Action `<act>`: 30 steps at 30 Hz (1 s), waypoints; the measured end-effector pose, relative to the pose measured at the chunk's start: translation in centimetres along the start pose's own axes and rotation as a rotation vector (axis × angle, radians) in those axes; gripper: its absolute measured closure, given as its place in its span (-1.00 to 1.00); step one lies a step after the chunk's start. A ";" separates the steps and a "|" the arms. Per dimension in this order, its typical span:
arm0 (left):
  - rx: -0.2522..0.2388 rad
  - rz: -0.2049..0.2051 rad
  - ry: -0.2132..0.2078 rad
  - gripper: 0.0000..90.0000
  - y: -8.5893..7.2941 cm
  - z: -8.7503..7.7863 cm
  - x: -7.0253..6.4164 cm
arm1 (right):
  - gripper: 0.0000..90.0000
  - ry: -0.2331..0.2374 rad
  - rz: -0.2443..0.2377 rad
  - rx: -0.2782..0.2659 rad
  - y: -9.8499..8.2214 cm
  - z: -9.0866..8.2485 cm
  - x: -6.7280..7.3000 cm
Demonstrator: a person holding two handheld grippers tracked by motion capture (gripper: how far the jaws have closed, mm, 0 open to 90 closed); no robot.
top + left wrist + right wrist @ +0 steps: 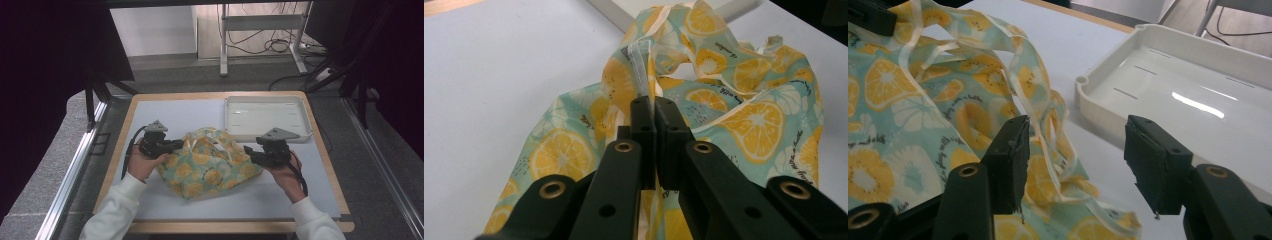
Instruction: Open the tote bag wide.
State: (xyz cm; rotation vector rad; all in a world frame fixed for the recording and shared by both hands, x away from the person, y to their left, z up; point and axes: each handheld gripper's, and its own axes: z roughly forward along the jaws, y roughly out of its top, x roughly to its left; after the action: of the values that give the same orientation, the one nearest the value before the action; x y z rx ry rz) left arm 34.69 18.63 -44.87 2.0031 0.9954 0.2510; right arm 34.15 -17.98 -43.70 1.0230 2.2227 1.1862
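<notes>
Your widest free room is the bare grey mat (165, 115) on the far left, open from the fabric bag (212, 165) out to the table's wooden edge (120, 145). The near strip of mat in front of the bag is also open between your sleeves. On the far right, the white tray (265, 117) blocks a level pass; its raised rim stands just beside the bag's loose handles (1033, 100). Between tray and bag only a narrow gap of mat remains, and your right gripper (1075, 150), jaws apart, sits over it with a handle strip just beside its left pad. Your left gripper (654, 112), clamped on bag cloth, closes off the bag's left side.
</notes>
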 end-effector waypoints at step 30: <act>-0.001 -0.002 0.001 0.96 -0.1 0.0 -0.1 | 0.46 0.033 -0.061 0.140 0.0 6.4 2.0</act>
State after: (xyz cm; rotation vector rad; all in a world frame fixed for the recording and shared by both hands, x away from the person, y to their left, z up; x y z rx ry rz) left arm 34.61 18.60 -44.96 2.0012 0.9977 0.2521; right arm 37.02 -13.12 -47.27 0.9870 2.3740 1.0406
